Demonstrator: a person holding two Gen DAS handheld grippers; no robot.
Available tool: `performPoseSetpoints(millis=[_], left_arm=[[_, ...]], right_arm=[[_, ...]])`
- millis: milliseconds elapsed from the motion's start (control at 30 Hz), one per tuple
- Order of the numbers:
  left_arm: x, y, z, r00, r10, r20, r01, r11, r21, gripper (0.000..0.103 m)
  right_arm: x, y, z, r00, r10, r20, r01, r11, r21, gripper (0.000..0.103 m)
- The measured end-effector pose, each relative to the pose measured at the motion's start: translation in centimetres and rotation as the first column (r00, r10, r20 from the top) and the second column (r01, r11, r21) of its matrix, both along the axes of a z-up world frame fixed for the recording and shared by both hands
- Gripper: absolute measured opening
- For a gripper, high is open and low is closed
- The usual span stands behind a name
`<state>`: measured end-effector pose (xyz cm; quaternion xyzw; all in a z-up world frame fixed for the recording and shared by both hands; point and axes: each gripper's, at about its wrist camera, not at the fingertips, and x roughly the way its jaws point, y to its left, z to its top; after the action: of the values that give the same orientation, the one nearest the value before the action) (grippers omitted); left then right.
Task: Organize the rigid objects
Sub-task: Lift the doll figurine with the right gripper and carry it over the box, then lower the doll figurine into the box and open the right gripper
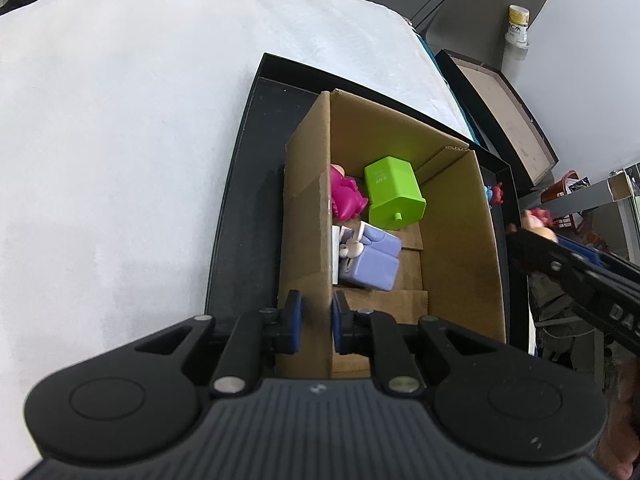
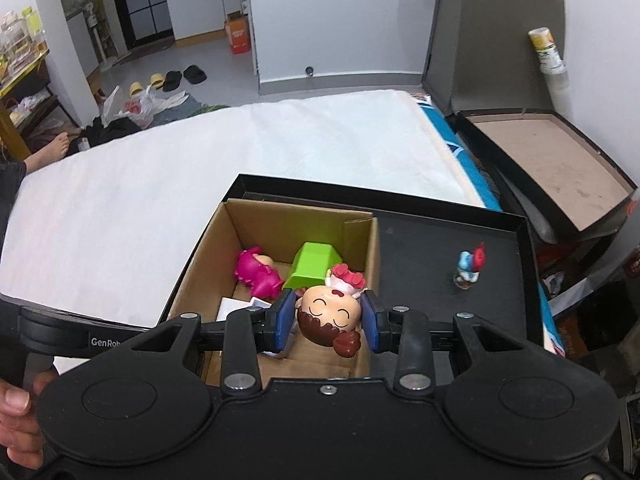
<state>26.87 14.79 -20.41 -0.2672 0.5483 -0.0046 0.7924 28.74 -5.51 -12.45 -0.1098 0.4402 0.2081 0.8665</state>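
A white mattress [image 2: 200, 160] carried the scene, its top bare and faintly wrinkled. At its near right corner lay a shallow black tray [image 2: 516, 224], directly on the white surface. On the tray's floor stood an open cardboard box [image 2: 192, 264] toward the left and a small blue-and-red figurine [image 2: 469, 265] toward the right, well apart.

The purple toy [image 2: 260, 302] (mostly hidden) sits behind the doll's head [image 2: 330, 312].

A home: white mattress [image 2: 224, 152], slippers [image 2: 160, 80] on the floor, cupboards [image 2: 192, 0].
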Motion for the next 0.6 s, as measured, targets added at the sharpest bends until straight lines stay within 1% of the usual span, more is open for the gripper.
performPoseSetpoints(millis=[133, 400, 600], left_arm=[[0.1, 0.2, -0.1, 1.000, -0.002, -0.002, 0.002, 1.000, -0.012, 0.015], [0.1, 0.2, -0.3, 1.000, -0.002, -0.002, 0.002, 1.000, -0.013, 0.015], [0.3, 0.0, -0.2, 1.000, -0.007, -0.005, 0.007, 1.000, -0.011, 0.016]], right_arm=[[0.9, 0.6, -0.9, 1.000, -0.006, -0.029, 0.006, 1.000, -0.014, 0.035], [1.9, 1.4, -2.1, 0.998, -0.017, -0.060, 0.015, 0.999, -0.041, 0.036], [2.0, 1.1, -1.8, 0.998, -0.026, -0.061, 0.025, 0.999, -0.023, 0.036]])
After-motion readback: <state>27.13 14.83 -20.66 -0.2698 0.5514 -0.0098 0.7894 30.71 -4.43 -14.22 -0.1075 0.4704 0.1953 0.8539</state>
